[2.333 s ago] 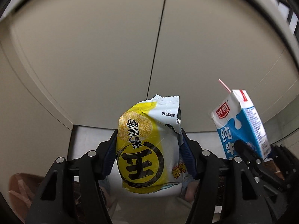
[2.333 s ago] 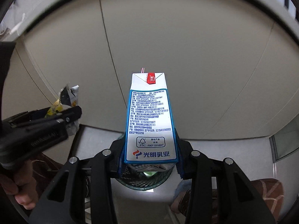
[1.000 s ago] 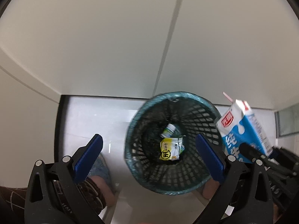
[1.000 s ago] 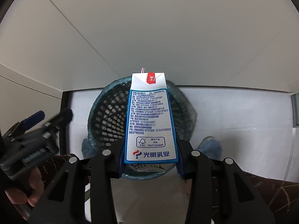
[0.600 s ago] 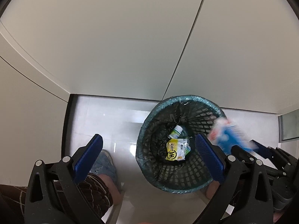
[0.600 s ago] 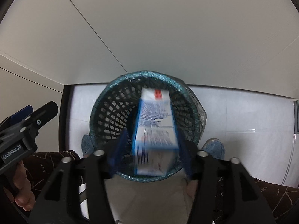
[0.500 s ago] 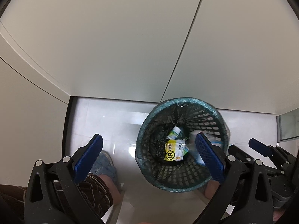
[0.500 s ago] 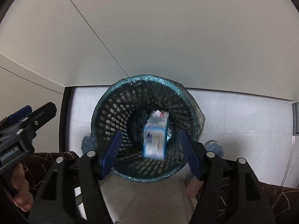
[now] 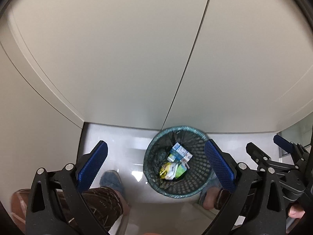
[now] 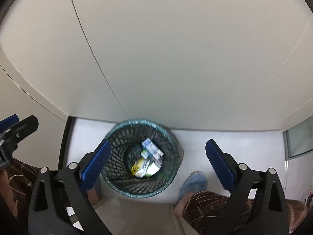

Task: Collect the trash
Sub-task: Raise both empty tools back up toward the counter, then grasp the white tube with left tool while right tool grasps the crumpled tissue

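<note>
A dark green mesh waste basket (image 9: 197,184) (image 10: 117,146) stands on the white floor against the wall. Inside it lie a blue-and-white milk carton (image 9: 181,152) (image 10: 152,148) and a yellow snack packet (image 9: 166,170) (image 10: 138,167), with a green-and-white item beside them. My left gripper (image 9: 156,165) is open and empty, high above the basket. My right gripper (image 10: 158,160) is open and empty, also high above it. The right gripper also shows at the right edge of the left wrist view (image 9: 273,156).
Beige wall panels (image 9: 137,58) rise behind the basket. The person's feet in blue shoe covers (image 9: 111,180) (image 10: 194,182) and brown patterned trousers (image 10: 205,205) stand on either side of the basket. A glass panel (image 10: 299,139) is at the right.
My left gripper let the yellow snack packet fall into the basket. My right gripper opened and the milk carton dropped in. Both grippers have since pulled up, so the basket looks smaller.
</note>
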Available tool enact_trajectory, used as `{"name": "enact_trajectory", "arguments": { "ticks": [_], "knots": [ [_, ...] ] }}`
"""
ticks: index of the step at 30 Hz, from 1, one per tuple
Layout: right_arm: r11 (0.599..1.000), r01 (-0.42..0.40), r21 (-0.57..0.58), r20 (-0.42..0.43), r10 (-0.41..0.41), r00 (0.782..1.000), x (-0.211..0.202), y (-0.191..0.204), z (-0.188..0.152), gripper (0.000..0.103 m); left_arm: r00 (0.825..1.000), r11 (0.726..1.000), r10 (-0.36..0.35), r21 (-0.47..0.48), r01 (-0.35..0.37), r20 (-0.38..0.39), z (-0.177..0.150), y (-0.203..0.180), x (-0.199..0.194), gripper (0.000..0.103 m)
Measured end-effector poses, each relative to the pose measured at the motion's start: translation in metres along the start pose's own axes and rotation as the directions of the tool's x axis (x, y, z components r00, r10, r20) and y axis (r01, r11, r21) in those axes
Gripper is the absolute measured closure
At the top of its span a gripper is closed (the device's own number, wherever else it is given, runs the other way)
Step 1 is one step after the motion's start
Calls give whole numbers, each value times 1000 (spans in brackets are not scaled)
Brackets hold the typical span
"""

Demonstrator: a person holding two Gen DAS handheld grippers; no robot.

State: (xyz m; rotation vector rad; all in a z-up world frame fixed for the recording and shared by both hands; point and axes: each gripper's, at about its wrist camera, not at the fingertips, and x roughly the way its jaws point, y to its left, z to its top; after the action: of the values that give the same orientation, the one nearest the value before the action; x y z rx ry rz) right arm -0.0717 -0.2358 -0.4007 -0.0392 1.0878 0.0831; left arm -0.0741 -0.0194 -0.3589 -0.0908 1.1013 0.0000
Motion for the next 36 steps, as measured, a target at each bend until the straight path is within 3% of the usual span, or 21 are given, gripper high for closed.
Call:
{"name": "enact_trajectory", "arguments": {
  "ticks": [7,12,23,30,36],
  "knots": [
    [1000,-19,24,146,15,989,-85,-14,31,9,996,1000,-13,-18,15,93,24,-10,-79,6],
    [999,-19,26,258,11,966,-151,-17,50,9,986,1000,-3,-16,6,169,39,-16,-138,6],
    [999,-19,33,437,2,900,-268,-28,97,9,939,999,26,18,-34,342,80,-46,-244,6],
    [1000,19,23,489,-28,872,-296,-32,147,9,919,998,57,-13,-56,390,138,-63,-286,6],
    [998,31,46,458,-48,888,-277,-43,209,9,929,998,56,-33,-47,366,208,-74,-278,6]
  ]
}}
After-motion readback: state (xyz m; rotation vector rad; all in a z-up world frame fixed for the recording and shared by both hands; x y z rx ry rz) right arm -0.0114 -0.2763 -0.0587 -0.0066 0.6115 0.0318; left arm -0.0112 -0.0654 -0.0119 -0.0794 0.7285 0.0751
